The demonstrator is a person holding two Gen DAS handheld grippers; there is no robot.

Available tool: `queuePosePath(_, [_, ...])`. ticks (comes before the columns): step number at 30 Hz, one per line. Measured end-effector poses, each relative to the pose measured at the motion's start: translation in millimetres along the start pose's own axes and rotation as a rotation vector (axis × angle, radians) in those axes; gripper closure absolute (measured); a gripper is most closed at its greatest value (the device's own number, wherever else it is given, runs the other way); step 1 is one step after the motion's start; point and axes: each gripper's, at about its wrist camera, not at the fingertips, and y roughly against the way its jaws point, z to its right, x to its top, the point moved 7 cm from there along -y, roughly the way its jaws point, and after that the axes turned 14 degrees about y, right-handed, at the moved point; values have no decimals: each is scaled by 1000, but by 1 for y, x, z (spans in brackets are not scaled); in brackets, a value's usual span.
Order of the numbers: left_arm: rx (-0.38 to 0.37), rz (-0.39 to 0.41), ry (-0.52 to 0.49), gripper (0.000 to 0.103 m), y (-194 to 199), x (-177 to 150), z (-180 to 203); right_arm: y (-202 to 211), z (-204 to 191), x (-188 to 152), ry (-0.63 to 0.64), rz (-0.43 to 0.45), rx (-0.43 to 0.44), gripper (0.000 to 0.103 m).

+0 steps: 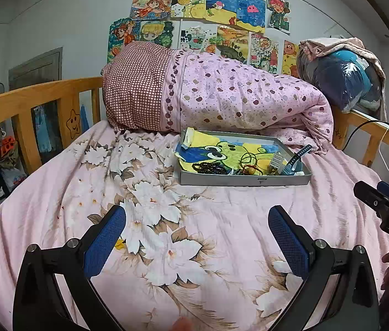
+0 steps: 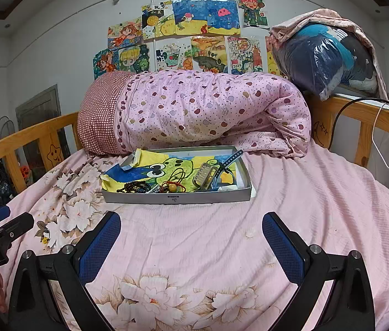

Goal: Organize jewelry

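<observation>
Both grippers, left gripper (image 1: 197, 237) and right gripper (image 2: 191, 237), hover with jaws released, the jewelry tray (image 2: 177, 198) lying ahead, nearer the right.

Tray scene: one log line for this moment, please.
left claw: open, empty | right claw: open, empty | tray: on bed, jewelry inside | contact: none

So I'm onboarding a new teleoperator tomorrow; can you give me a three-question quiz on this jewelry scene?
1. True or false: the left gripper is holding the dark bead bracelet.
2. Where does the grey tray sit: A) on a desk, B) on the bed sheet, C) on the rolled quilt?
3. What lines the tray?

Key: 1 false, both grippers are open and empty. 2 B. 3 A frog drawing.
</observation>
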Motion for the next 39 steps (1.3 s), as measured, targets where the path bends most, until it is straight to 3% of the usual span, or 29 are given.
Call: queuePosePath(39, [-1, -1, -2, 2, 1, -1, 2, 0, 0, 1, 0, -4, 0, 0])
